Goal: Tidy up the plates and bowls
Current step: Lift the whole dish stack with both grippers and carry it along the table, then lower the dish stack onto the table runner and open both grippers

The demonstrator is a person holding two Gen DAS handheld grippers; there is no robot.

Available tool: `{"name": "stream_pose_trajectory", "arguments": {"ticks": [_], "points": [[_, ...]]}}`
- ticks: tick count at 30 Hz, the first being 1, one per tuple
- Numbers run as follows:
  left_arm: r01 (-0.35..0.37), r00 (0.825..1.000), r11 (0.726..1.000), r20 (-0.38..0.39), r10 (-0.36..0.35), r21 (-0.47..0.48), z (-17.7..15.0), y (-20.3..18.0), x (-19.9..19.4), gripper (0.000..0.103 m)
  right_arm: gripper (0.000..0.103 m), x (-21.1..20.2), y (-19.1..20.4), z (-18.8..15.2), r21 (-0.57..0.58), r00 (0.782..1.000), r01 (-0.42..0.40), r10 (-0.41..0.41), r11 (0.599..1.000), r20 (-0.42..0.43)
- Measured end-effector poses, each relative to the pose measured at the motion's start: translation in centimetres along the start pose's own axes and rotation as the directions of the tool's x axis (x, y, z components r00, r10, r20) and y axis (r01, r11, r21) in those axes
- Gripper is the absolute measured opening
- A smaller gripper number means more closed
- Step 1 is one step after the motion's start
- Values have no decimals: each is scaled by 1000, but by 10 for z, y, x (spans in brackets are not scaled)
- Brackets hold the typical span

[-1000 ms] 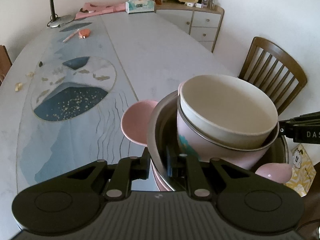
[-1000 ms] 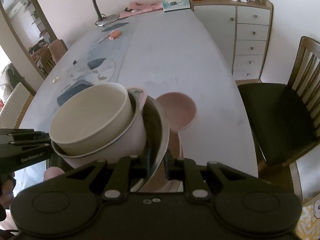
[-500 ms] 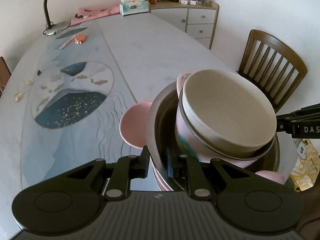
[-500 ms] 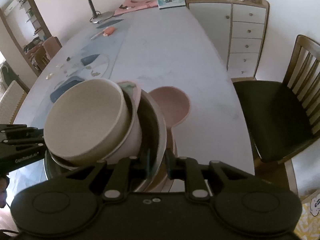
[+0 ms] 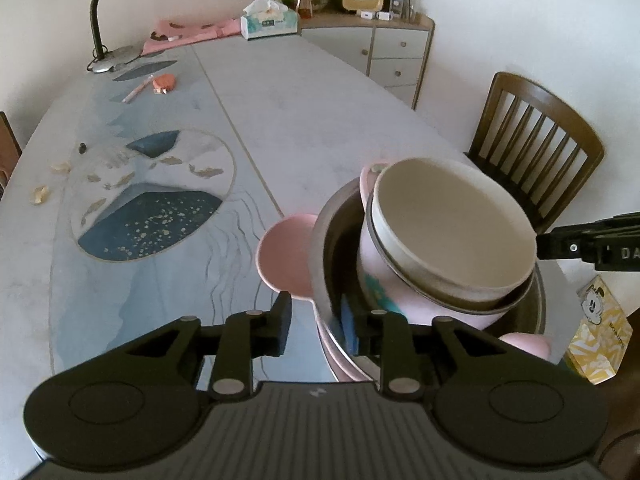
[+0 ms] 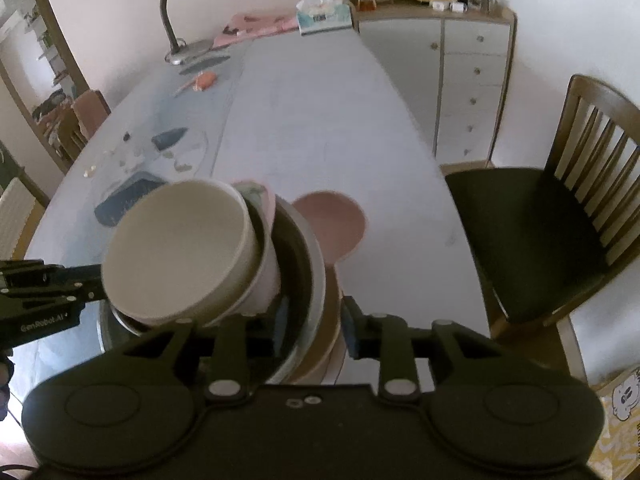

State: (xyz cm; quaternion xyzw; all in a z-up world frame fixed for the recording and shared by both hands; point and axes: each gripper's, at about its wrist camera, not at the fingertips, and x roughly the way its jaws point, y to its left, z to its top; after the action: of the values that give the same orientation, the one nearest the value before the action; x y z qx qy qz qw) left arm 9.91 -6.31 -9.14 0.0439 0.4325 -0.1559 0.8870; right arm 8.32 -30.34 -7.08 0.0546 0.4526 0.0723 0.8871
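With both of my grippers set on opposite sides of the stack, I see the cream bowl [image 5: 452, 236] nested in a pink bowl [image 5: 384, 280], which sits tilted inside the wide metal bowl [image 5: 324, 248] at the near edge of the table [image 5: 320, 112]. My left gripper [image 5: 318, 320] straddles the metal bowl's rim at about 6 o'clock in its own view; its jaws are opening, with a narrow gap, and the rim stands between the fingers with the outer pad clear of it. My right gripper [image 6: 310, 328] straddles the opposite rim (6 o'clock in its view too); its jaws are opening as well, the rim between them and the right-hand pad plainly apart from it. Under the metal bowl lie pink plates [image 5: 340, 360]. A small pink bowl [image 5: 284, 256] rests on the table just beyond the stack, at 10 o'clock from the left gripper. A wooden chair [image 5: 536, 152] stands at 2 o'clock.
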Motion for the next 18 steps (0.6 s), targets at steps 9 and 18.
{"name": "stream_pose_trajectory", "arguments": {"ticks": [9,18], "points": [[6,996,1000,86,-7,10,-7,12,-41,67,57,-43,26,-7,-40,992,13,-8,999,123],[20,993,999,120,-14,-43,-14,25,-75,72,81,-73,49,-17,-41,978,24,-15,999,209]]}}
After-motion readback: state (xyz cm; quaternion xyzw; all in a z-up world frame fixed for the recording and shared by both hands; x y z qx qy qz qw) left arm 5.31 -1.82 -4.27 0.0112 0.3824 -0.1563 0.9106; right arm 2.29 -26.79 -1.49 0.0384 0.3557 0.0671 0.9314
